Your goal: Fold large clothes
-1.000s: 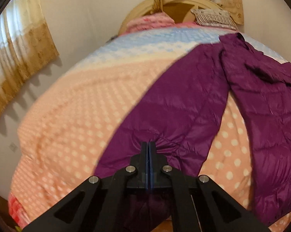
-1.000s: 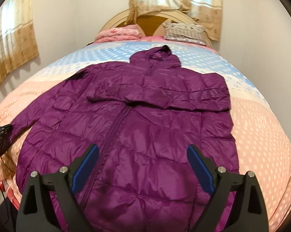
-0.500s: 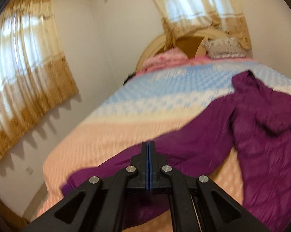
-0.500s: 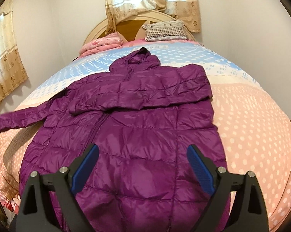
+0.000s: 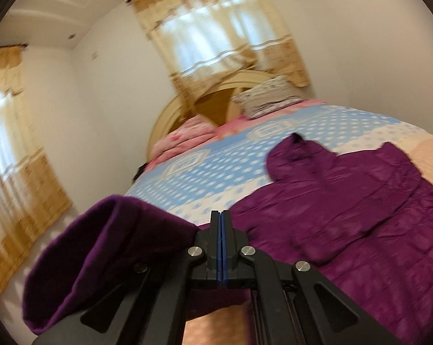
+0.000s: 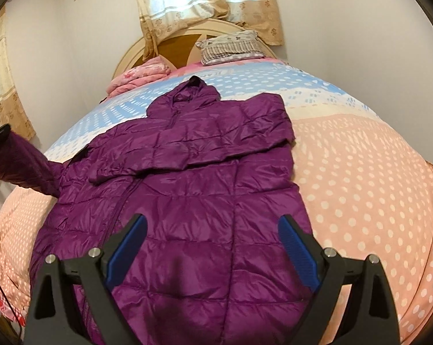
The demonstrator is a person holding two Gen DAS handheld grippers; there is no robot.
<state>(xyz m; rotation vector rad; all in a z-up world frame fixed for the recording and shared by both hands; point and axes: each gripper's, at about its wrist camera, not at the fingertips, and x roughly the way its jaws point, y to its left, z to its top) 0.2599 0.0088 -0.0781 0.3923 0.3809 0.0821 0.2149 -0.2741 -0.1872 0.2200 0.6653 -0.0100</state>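
Purple quilted nylon fills most of what I see: the jacket (image 6: pixel 187 201) lies face up on the bed (image 6: pixel 374 187), hood (image 6: pixel 184 97) toward the headboard (image 6: pixel 170 43), hem nearest my right camera. Starting at the left of the room, tan patterned curtains (image 5: pixel 12 172) hang over a side window, and a second pair (image 6: pixel 193 3) covers the window behind the headboard.

My left gripper (image 5: pixel 221 224) has its blue pads pressed flat together, with one sleeve (image 5: pixel 101 258) of the jacket pinched between them (the fabric bunches up on the left of the fingers, the cuff hanging open toward the lens). In the right camera that sleeve (image 6: pixel 23 166) stretches out from the jacket's shoulder, off the blanket and up toward the left edge, where the dark tip of the left gripper shows.

Moving across, a folded pink quilt (image 6: pixel 141 77) sits at the head of the bed on the left, and a striped pillow (image 6: pixel 230 47) leans by the headboard further right. The other sleeve (image 6: pixel 216 149) lies folded across the chest of the jacket, its cuff ending near the zip.

My right gripper (image 6: pixel 213 247) hovers over the lower body of the jacket, fingers spread wide, nothing between the pads. To the right of the jacket is bare peach blanket with white dots.
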